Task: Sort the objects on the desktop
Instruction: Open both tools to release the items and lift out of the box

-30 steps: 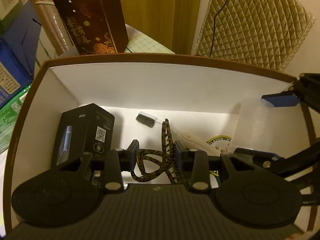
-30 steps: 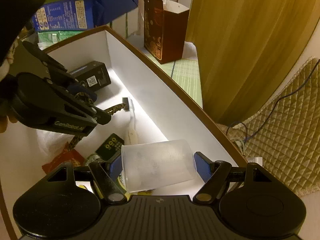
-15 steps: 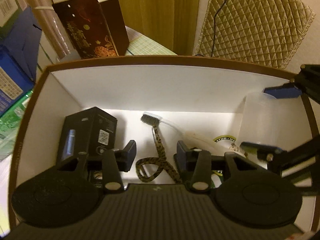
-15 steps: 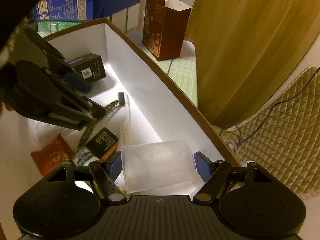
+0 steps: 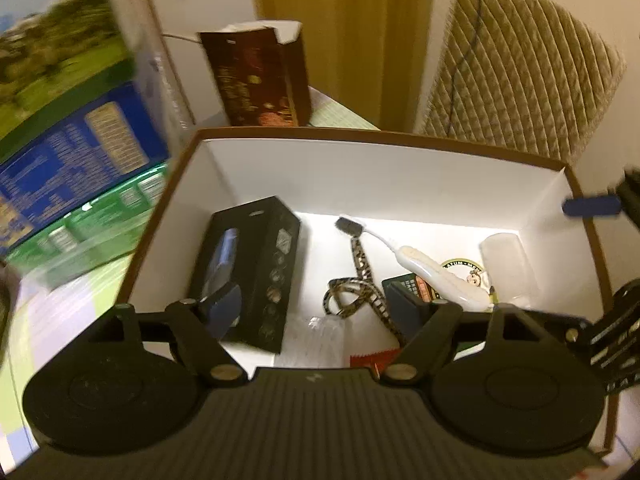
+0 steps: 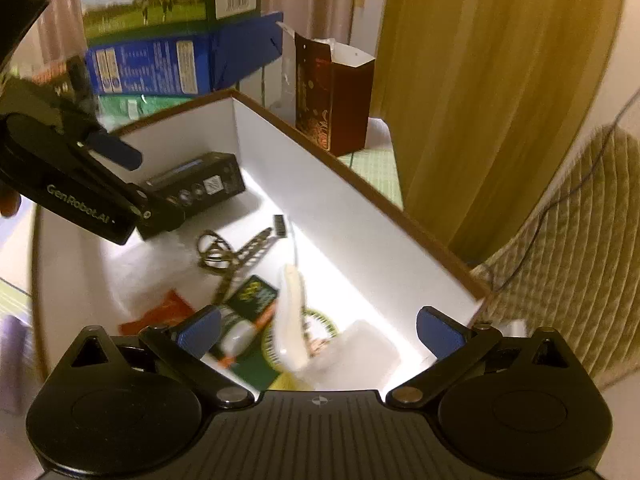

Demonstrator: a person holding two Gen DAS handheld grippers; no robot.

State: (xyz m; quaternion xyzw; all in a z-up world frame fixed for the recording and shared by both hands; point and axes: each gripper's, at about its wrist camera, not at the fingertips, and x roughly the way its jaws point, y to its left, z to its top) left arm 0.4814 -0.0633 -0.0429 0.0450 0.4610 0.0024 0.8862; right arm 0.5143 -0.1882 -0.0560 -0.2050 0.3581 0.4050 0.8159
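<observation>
One white box (image 5: 360, 168) at centre frame holds one black carton (image 5: 256, 264), one leopard strap (image 5: 362, 276), one clear cup (image 5: 506, 268); left gripper (image 5: 316, 308) and right gripper (image 6: 320, 330) both opening wide, empty.

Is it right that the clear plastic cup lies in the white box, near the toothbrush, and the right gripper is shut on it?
Not quite. The right gripper is not shut on the clear plastic cup: its jaws are opening and stand wide apart, clear of the cup, as the right wrist view shows. The rest holds: the cup lies in the white box, near the toothbrush.
</observation>
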